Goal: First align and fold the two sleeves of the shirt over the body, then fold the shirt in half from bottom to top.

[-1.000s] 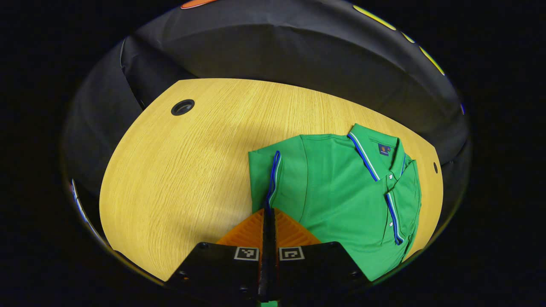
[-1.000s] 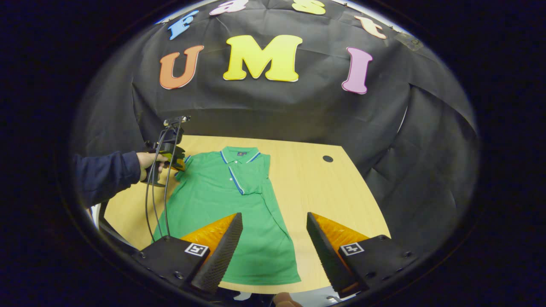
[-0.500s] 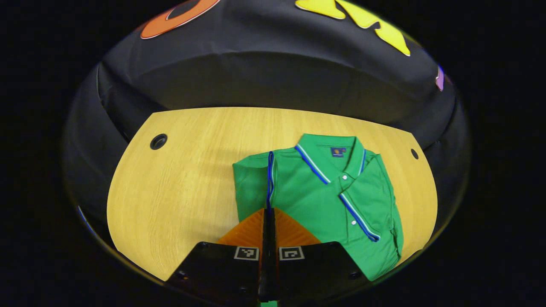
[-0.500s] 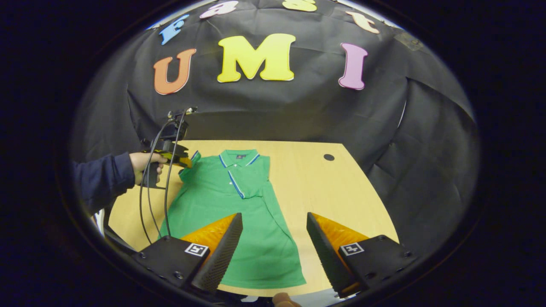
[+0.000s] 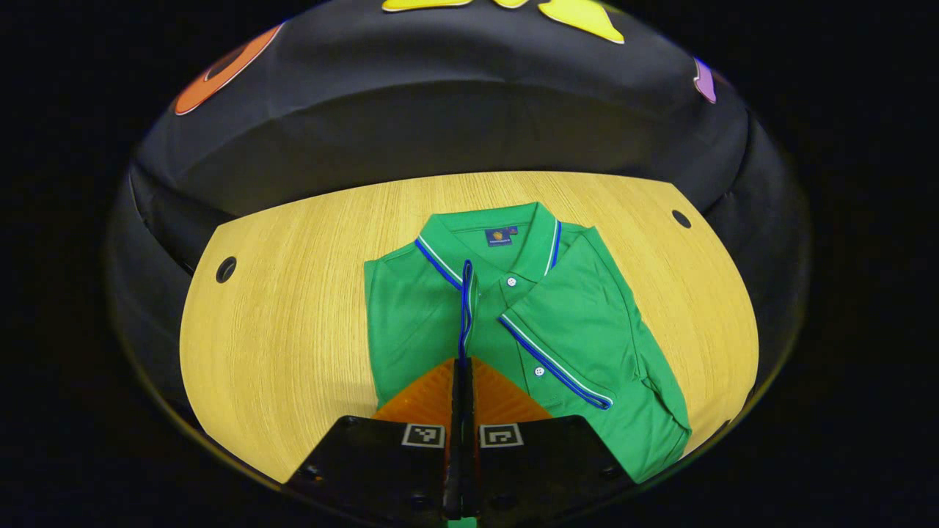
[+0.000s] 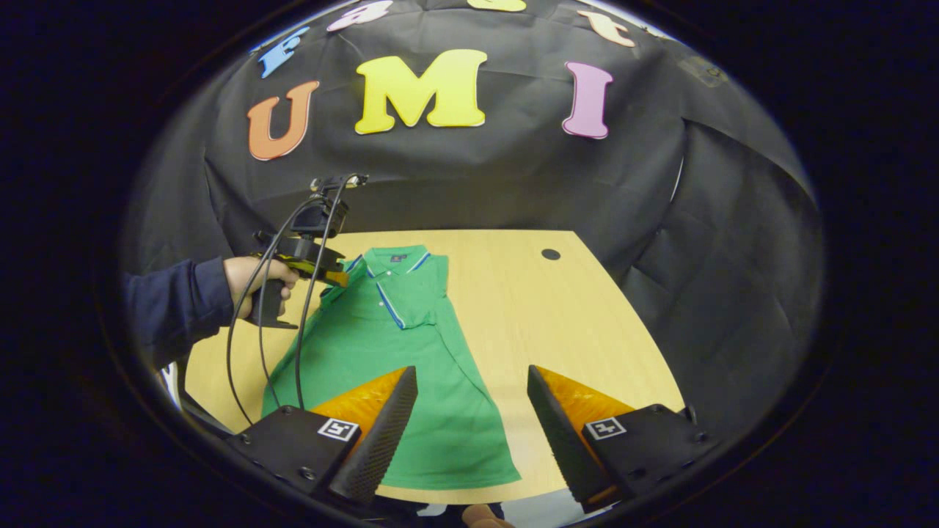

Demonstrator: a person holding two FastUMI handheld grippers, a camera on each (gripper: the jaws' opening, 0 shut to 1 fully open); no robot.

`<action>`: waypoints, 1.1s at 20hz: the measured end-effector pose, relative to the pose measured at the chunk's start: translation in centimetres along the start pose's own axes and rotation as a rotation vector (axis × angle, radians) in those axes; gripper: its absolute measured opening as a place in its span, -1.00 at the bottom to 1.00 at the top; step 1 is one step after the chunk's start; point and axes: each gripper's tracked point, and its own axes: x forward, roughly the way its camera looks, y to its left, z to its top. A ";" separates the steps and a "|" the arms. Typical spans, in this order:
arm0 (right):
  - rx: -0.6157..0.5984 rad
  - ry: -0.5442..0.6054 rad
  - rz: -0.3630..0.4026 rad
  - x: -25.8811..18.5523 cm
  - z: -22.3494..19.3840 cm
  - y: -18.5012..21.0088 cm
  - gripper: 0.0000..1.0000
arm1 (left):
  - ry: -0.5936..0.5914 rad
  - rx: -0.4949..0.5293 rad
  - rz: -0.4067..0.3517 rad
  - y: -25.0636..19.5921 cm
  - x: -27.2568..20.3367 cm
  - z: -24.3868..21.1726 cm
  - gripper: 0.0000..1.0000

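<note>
The left gripper was clamped on the shirt's sleeve cuff, carried over the body to fold it, while the right gripper, held apart, was kept near the table's front edge.

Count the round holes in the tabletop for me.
2: one hole near the table's left corner, one hole near its right corner, in the left gripper view. The shirt may hide others.

Green polo shirt flat on table, one sleeve folded over.
</note>
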 end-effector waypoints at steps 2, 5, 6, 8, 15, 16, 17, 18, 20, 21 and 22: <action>0.000 0.000 -0.006 0.0 -0.3 -0.5 0.91 | 0.017 0.027 -0.010 -0.7 0.5 0.5 -0.92; -0.020 0.003 -0.015 0.0 -0.7 -1.0 0.87 | 0.016 0.037 -0.039 -1.7 0.5 2.2 -0.83; -0.025 0.007 -0.015 0.1 -0.8 -1.1 0.87 | 0.015 0.034 -0.041 -1.9 0.2 2.9 -0.77; -0.027 0.014 -0.010 0.3 -1.1 -1.2 0.87 | 0.003 0.022 -0.065 -2.6 -0.6 4.5 -0.54; -0.019 0.071 0.019 2.2 -2.6 -1.8 0.91 | -0.054 -0.035 -0.006 -0.9 -5.0 3.5 0.63; -0.027 0.086 0.022 2.7 -3.2 -2.0 0.91 | -0.056 -0.056 -0.009 -0.8 -6.1 2.6 1.00; -0.031 0.100 0.028 3.2 -3.8 -2.1 0.92 | -0.060 -0.077 -0.007 -0.5 -7.1 1.6 1.00; -0.033 0.121 0.036 3.9 -4.7 -2.0 0.92 | -0.057 -0.094 -0.005 0.0 -7.6 0.5 0.98; -0.044 0.176 0.052 5.3 -6.7 -1.9 0.92 | -0.038 -0.117 0.020 1.4 -8.7 -2.4 0.98; -0.053 0.206 0.057 6.0 -7.8 -2.0 0.87 | -0.024 -0.133 0.037 2.1 -9.5 -3.8 0.98; -0.061 0.239 0.062 6.8 -8.8 -1.9 0.92 | -0.005 -0.148 0.048 2.8 -9.9 -5.6 0.98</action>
